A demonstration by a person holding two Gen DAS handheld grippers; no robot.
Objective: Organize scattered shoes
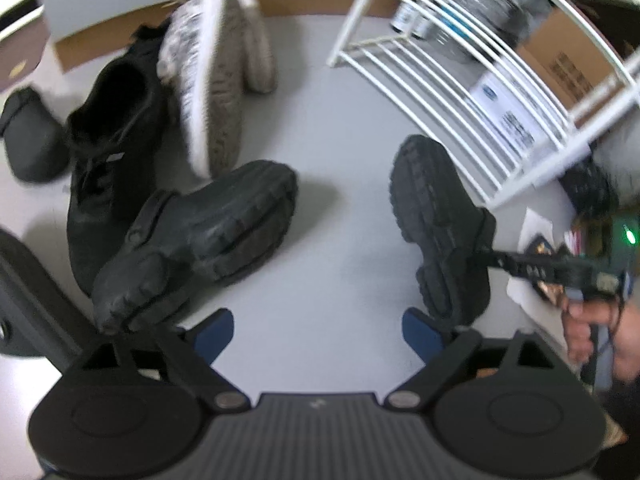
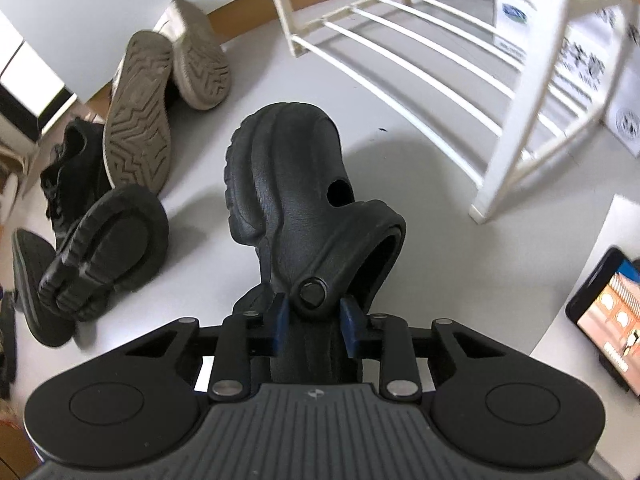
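Left wrist view: the left gripper [image 1: 318, 330] is hanging over bare floor [image 1: 340, 240], jaws spread wide with nothing between them.
Loose pile: a second black clog [image 1: 200, 232] is lying on its side just ahead and to the left, a black sneaker [image 1: 108, 168] is sitting behind it, and two pale sneakers [image 1: 216, 72] are tipped soles-out near the wall edge of the floor.
Carried clog: the black clog [image 1: 440, 224] is riding sole-out in the right gripper [image 1: 494, 258], beside the white shoe rack [image 1: 460, 100].
Right wrist view: the right gripper [image 2: 314, 326] is pinching the black clog [image 2: 296, 200] at its strap pivot, jaws pressed onto it from both sides, toe pointing away toward the white shoe rack [image 2: 400, 64].
Rack: its near rails are showing no shoes.
Progress: early going, I'd say; one clog is in hand and not yet racked, while the other clog [image 2: 108, 248], black sneaker [image 2: 72, 164] and pale sneakers [image 2: 160, 92] are waiting on the floor.
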